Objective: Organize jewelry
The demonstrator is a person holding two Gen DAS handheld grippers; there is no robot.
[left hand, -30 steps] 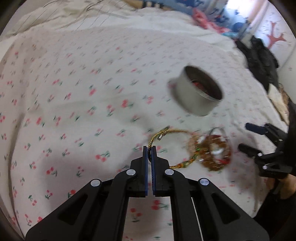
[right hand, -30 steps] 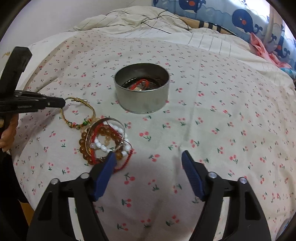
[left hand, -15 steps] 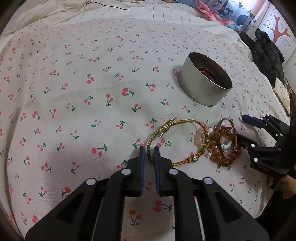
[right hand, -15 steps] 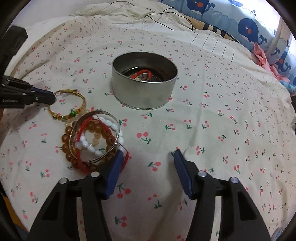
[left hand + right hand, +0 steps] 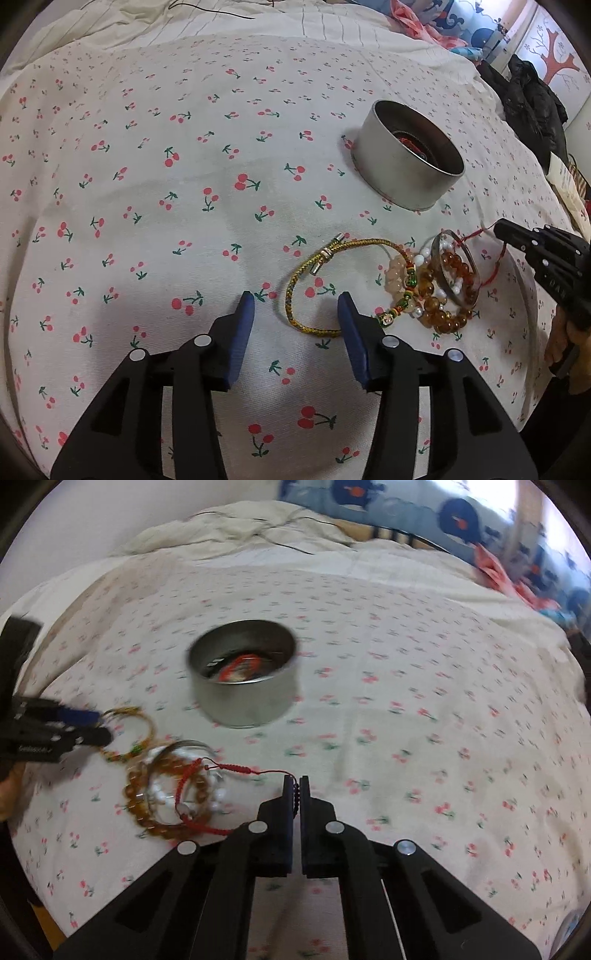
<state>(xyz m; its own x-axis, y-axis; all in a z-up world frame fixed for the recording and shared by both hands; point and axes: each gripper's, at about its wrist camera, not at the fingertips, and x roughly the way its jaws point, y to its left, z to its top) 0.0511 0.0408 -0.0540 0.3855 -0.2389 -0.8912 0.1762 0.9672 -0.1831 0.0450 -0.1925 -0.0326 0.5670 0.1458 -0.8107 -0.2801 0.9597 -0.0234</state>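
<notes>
Red cord bracelet (image 5: 236,768) between right claw (image 5: 294,781) tips

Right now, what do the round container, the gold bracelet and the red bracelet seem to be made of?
Round container: probably metal, matte grey with a dull sheen and a thin rim.
Gold bracelet: seemingly braided gold cord; a twisted weave shows, with small silver-looking end caps.
Red bracelet: seemingly thin knotted string, pulled taut by the shut right tool.
</notes>
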